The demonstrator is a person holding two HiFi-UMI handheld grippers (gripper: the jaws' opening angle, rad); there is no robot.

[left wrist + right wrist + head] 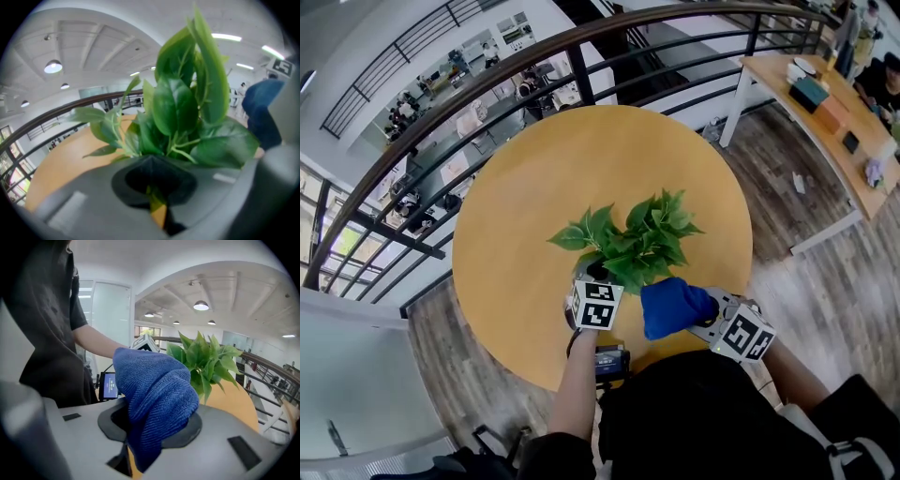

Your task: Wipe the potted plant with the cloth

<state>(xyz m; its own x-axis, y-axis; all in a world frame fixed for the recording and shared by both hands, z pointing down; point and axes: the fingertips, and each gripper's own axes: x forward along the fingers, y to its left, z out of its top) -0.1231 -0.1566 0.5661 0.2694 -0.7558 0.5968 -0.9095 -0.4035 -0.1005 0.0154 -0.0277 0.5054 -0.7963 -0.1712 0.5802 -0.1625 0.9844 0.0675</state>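
- Round wooden table (534,187); plant (637,239) stands on it near the person's edge, upright, in a dark pot (593,270).
- Left gripper (151,161): jaws pressed together at the tips, right up against the base of the leaves.
- A thin green sliver shows in the slit between the left jaws; can't tell whether it is pinched or just behind them.
- In the head view the left gripper's marker cube (598,305) sits over the pot's near side, under the lowest leaves.
- Right gripper (712,317): jaws pinching a blue cloth (157,394); the cloth bunches up over the tips and a fold hangs down between them.
- The cloth is just beside the plant on the person's right, close to the nearest leaves; can't tell if it touches.
- Right gripper view: leaves stand behind the cloth, the table edge beyond them, and the left gripper's cube peeks out past the cloth's top.
- Person's bare forearm (98,341) and dark sleeve fill the left of the right gripper view; a small lit screen (109,385) sits below the arm.
- Dark curved railing (487,84) runs behind the table, with a lower floor seen through it.
- Long wooden desk (825,122) at upper right, well apart, with small items on it.
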